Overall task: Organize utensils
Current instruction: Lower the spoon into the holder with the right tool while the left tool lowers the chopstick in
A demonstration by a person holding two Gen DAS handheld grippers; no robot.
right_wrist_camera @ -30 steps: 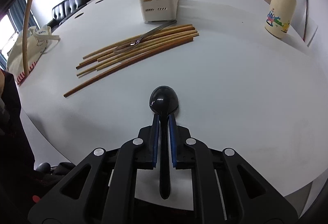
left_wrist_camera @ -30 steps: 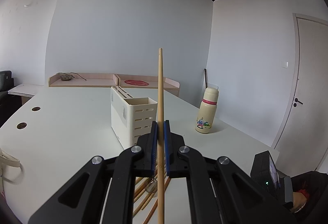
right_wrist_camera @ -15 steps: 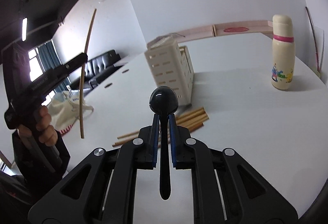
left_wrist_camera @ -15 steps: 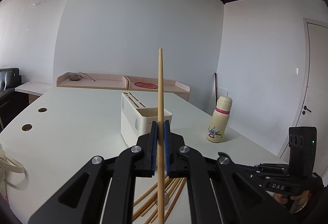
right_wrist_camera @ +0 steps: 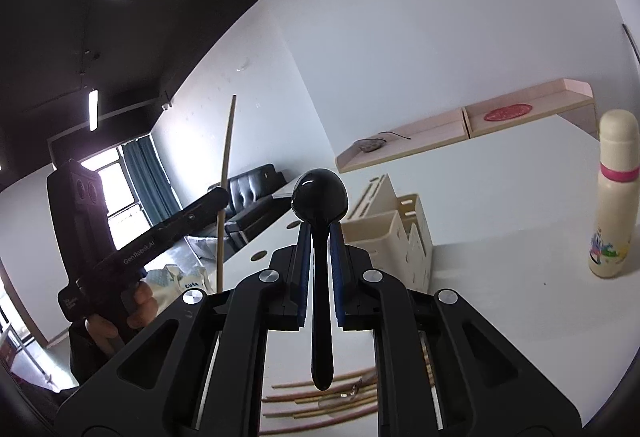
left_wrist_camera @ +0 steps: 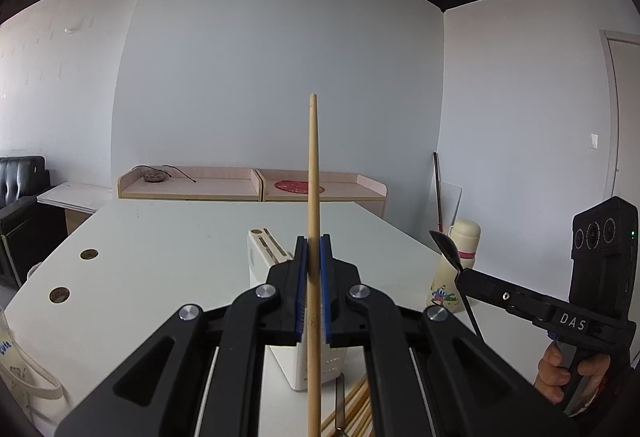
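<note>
The white table carries everything, and near its middle stands the cream utensil holder, open at the top with slotted sides, presumably the place the utensils are meant to end up. To its right stands a cream flask with a pink band. Loose chopsticks lie flat on the table in front of the holder, with a metal spoon among them.

The left claw is closed on a single wooden chopstick, held near its middle so the long axis stands almost upright, thin tip up; that pose would suit lowering it endwise into the holder. The right claw is clamped on a black spoon by its handle, bowl upward and handle hanging down, its long axis also near vertical. Both claws hang above the table near the holder, neither utensil yet inside it.
</note>
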